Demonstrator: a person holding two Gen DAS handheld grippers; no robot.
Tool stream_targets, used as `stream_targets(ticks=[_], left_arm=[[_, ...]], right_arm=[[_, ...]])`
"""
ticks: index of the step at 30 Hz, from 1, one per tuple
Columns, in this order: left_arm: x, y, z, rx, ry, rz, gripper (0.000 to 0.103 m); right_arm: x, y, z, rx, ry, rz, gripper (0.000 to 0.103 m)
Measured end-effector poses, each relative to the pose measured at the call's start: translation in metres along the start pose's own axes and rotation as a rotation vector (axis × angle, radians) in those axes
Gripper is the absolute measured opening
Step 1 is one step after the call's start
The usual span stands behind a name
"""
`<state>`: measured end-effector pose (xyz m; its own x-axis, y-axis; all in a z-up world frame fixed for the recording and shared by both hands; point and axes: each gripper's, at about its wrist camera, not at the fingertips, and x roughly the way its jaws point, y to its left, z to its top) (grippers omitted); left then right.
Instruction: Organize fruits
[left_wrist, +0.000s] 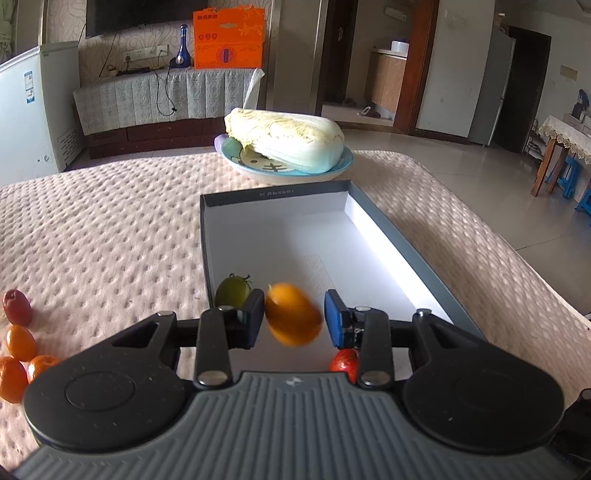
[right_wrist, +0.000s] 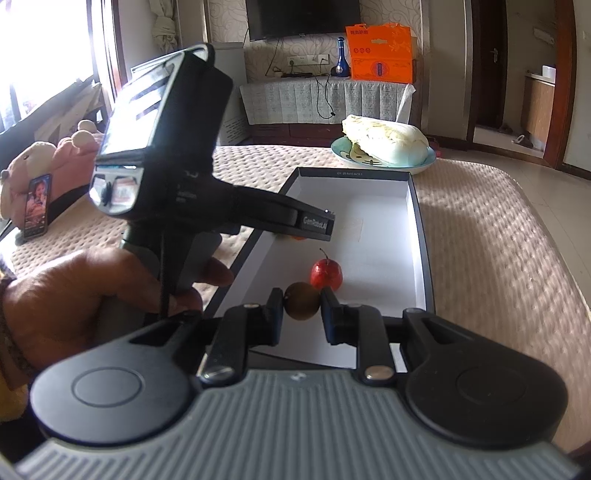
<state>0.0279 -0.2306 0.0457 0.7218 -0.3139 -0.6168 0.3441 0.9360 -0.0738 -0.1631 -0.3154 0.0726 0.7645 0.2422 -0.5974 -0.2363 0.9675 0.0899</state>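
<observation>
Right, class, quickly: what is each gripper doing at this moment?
Left gripper: fingers parted, an orange fruit blurred between them, touching one finger only, over the box.
Right gripper: shut on a small brown fruit.

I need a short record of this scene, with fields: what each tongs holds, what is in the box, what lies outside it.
left tongs: open; blurred orange fruit between the pads, gap at one pad
right tongs: shut on brown fruit, over the box
in box: green fruit, red fruit
outside box: loose fruits on the cloth; cabbage on plate
</observation>
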Motion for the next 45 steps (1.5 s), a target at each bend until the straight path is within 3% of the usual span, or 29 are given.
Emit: stream_targets(ticks=[4,29,39,45], left_arm=[[-0.006,0.0,0.0,0.007,-0.016,-0.01,0.058],[-0.064,0.044,-0.015,-0.01,-0.042,0.06,0.059],[-0.125,0.069,-0.035,-0.003,-0.053,0.111,0.059],[-0.155,0.088,-0.058,-0.043,-0.039,0.128,0.071]], right_arm=[[0.004,0.0,0.001,0.006,0.003,-0.003,0.024],[0.023,-0.004,0.01,0.064,-0.014,-0.065,0.025],[0.034,0.002,0.016,0.091,-0.013,-0.048,0.025],[0.039,0.007,0.018,0.095,-0.007,-0.038,0.025]])
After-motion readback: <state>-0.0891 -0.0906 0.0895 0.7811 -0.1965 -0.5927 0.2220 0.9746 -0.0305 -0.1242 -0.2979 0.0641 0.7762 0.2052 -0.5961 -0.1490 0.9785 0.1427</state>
